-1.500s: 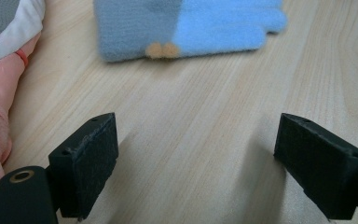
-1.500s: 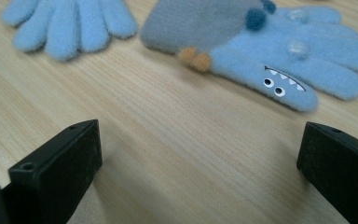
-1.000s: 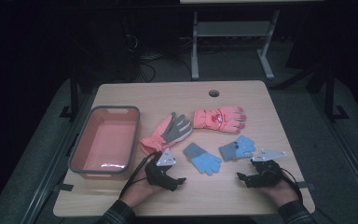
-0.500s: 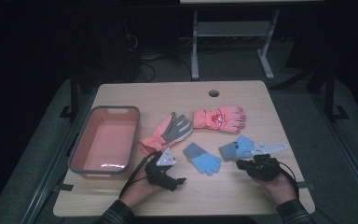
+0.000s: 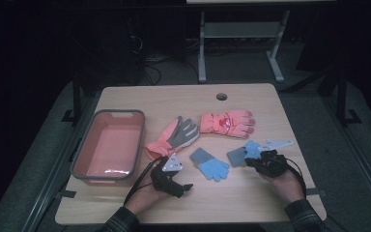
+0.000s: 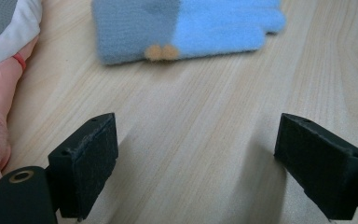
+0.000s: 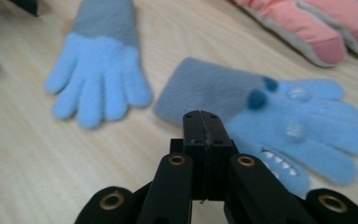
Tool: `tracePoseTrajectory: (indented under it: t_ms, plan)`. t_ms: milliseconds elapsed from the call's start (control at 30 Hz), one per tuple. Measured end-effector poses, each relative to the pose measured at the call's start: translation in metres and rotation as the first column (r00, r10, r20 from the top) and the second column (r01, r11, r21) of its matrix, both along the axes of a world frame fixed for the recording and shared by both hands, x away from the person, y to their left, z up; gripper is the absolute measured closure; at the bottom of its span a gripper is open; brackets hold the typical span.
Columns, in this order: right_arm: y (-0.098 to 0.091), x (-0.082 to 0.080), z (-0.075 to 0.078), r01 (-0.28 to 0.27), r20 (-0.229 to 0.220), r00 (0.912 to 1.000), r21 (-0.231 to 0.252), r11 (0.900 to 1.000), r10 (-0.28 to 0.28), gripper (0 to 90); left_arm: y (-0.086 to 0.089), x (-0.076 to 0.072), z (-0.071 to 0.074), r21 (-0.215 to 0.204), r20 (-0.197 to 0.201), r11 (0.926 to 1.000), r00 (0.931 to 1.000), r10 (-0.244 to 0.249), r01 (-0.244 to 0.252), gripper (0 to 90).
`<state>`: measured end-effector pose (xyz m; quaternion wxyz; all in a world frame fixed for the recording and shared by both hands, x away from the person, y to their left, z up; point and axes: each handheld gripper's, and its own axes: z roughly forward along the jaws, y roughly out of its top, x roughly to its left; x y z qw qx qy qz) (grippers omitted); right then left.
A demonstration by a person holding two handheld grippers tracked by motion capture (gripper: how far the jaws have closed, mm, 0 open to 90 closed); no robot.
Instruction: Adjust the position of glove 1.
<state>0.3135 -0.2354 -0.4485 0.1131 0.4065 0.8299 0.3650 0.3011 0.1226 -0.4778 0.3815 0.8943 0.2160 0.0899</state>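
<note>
High view: a wooden table [image 5: 251, 208] carries, around its centre, a pink bin [image 5: 107, 147] at nine o'clock, a pink-and-grey glove [image 5: 174, 137] near the middle, a pink ski glove [image 5: 228, 122] at one o'clock, and two small blue knit gloves toward five o'clock. The left gripper [image 5: 186, 187] lies at six o'clock beside the plain blue glove [image 5: 209, 165]; the right gripper [image 5: 248, 162] sits at four o'clock, its tip at the grey cuff of the patterned blue glove [image 5: 244, 152].

Left gripper view: the two black pads [image 6: 91, 161] stand wide apart over bare wood, nothing between them. The plain blue glove [image 6: 186, 25] lies ahead at twelve o'clock, apart from the pads; two small tan dots on its grey cuff appear here, too small to make out from above.

Right gripper view: the right gripper [image 7: 203, 122] has just been closing, and its jaws now meet flat against each other with no fabric between them. Just beyond the tip lies the patterned blue glove [image 7: 279, 121], whose dark pompoms and stitched teeth are legible here alone. The plain blue glove [image 7: 100, 70] lies at ten o'clock.
</note>
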Motion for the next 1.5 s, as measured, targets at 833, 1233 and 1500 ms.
tracePoseTrajectory:
  t_ms: [833, 1233, 1500]
  plan:
    - [0.011, 0.044, -0.017, -0.005, -0.029, 0.9996, -0.058, 0.9983, 0.003, 89.9, -0.001, 0.0, 0.0, -0.007, -0.001, 1.0, 1.0, 0.004, -0.004, 12.5]
    - [0.004, 0.022, -0.015, -0.043, -0.059, 0.9975, -0.064, 0.9971, 0.039, 89.9, -0.001, 0.0, -0.001, -0.008, 0.0, 1.0, 1.0, 0.003, -0.003, 12.5]
    - [0.006, 0.003, -0.014, -0.074, -0.069, 0.9952, -0.06, 0.9955, 0.069, 89.9, -0.001, 0.0, 0.0, -0.008, -0.001, 1.0, 1.0, 0.004, -0.004, 12.5]
